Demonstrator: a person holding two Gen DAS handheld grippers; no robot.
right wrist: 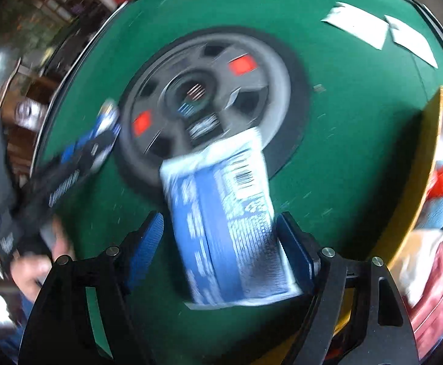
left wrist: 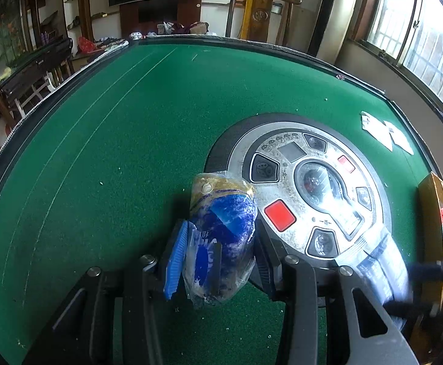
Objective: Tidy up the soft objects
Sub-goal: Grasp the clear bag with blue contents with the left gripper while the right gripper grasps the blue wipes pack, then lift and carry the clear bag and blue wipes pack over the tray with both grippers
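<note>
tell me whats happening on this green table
A person is sorting soft packets with a handheld gripper in each hand. The left gripper is closed on a blue and gold plastic packet, held above the green table. The right gripper straddles a blue and white packet with a gap at its left pad, beside the round control panel. A yellow box of soft items sits at the right.

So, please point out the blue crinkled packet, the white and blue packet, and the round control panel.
blue crinkled packet [left wrist: 221, 237], left wrist view, middle of its wrapper.
white and blue packet [right wrist: 230, 222], right wrist view, its printed face.
round control panel [left wrist: 309, 194], left wrist view, its silver face.
</note>
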